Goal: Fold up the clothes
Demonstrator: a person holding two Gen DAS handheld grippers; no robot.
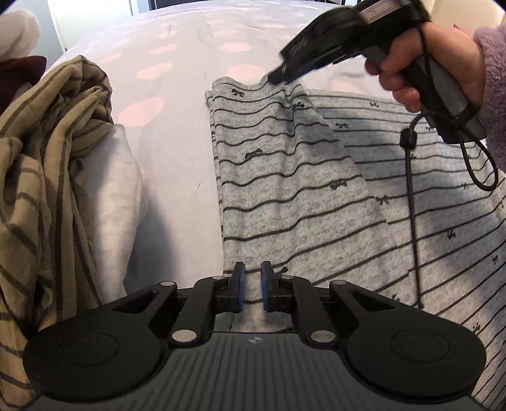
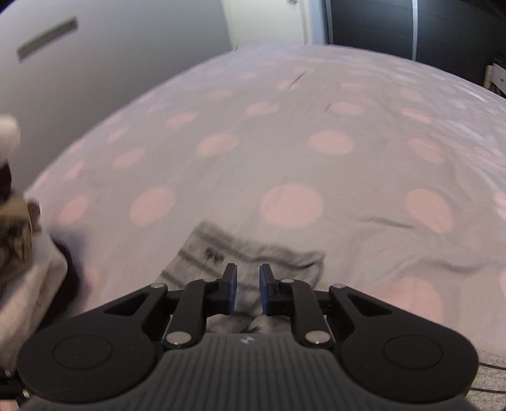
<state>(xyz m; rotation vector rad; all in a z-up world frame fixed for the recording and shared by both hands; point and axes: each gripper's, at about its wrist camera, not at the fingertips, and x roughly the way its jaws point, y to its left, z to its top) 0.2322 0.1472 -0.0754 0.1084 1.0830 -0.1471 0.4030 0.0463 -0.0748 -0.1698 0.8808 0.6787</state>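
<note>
A grey garment (image 1: 284, 177) with thin dark stripes and small bows lies on the bed, its left part folded over. My left gripper (image 1: 252, 278) sits at the garment's near edge with the cloth between its narrowly parted blue pads. My right gripper (image 1: 275, 77) shows in the left wrist view at the garment's far corner, lifting the cloth there. In the right wrist view the right gripper (image 2: 247, 281) has the garment's grey corner (image 2: 253, 253) under and between its narrowly parted pads.
A crumpled tan garment with dark stripes (image 1: 47, 177) is heaped at the left on a white cloth (image 1: 117, 196). The bed cover (image 2: 284, 151) is pale with pink dots. A wall and dark furniture (image 2: 411, 28) stand beyond the bed.
</note>
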